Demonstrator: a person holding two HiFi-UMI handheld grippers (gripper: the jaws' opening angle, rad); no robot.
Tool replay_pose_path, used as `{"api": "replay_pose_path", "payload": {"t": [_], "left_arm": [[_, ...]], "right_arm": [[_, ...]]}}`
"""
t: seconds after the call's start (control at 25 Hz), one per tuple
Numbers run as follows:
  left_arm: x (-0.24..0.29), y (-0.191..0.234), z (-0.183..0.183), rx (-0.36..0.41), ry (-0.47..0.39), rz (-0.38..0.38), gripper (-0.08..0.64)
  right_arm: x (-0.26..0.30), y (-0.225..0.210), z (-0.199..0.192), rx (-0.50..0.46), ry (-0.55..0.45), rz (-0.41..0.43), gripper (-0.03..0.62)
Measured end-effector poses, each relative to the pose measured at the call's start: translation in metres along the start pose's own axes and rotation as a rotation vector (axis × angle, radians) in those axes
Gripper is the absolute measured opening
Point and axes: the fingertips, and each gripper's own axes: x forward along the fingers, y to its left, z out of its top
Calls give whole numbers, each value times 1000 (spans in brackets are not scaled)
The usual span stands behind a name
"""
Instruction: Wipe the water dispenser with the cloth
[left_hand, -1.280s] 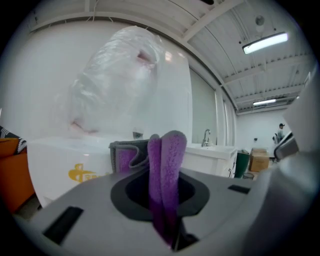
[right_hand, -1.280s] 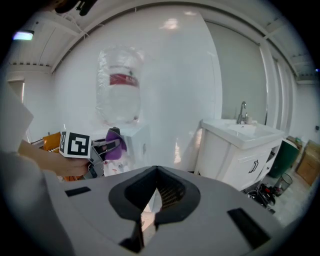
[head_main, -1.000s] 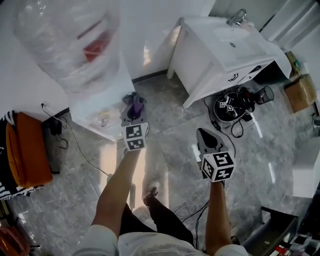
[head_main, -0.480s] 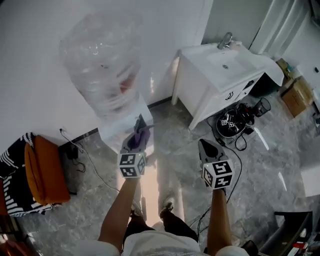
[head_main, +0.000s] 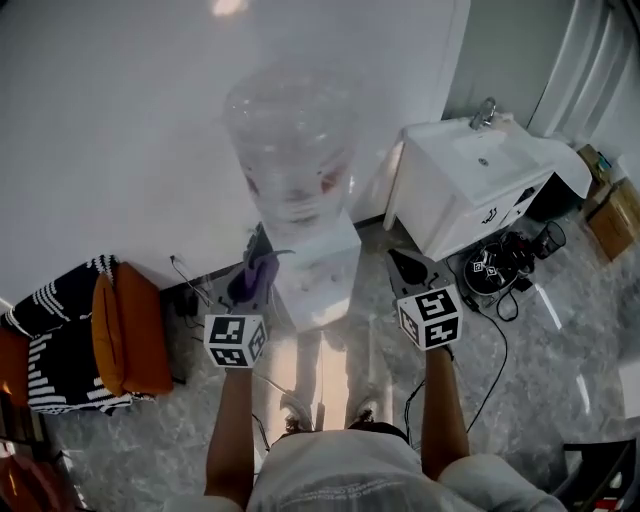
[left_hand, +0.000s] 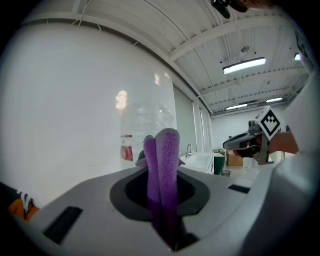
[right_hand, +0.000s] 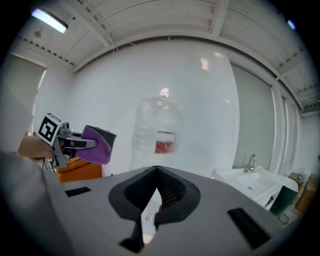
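Left hand-held gripper (head_main: 255, 262), jaws clamped on a folded purple cloth (left_hand: 165, 170), hovers just left of the white water dispenser (head_main: 320, 282). The dispenser stands against the wall with a clear bottle (head_main: 290, 140) on top. Right hand-held gripper (head_main: 402, 264), jaws closed together and empty, hovers just right of it. A white sink cabinet (head_main: 470, 195) stands farther right.

surface: grey marbled floor (head_main: 560, 380) | centre, against wall: water dispenser (head_main: 318, 275) | right: white sink cabinet (head_main: 470, 200), black cables (head_main: 497, 345) | left: orange seat (head_main: 125, 330)
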Motion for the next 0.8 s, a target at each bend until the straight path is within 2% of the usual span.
{"api": "replay_pose_path", "payload": {"t": [0.12,0.4,0.64,0.8], "left_arm": [[-26,18,29,66,-20,19,55],[-67,47,93,121,-108,72,55],[-89,47,120,170,-148,77,55],[-90,45,125,202,-153,71,55]], "right_arm": [[5,21,36,-35,-42,42,14],[1,66,103,-124,-134,114,14],[-6,86,120,-161,-160,143,14],[-5,87,120,-171,-158,144,14]]}}
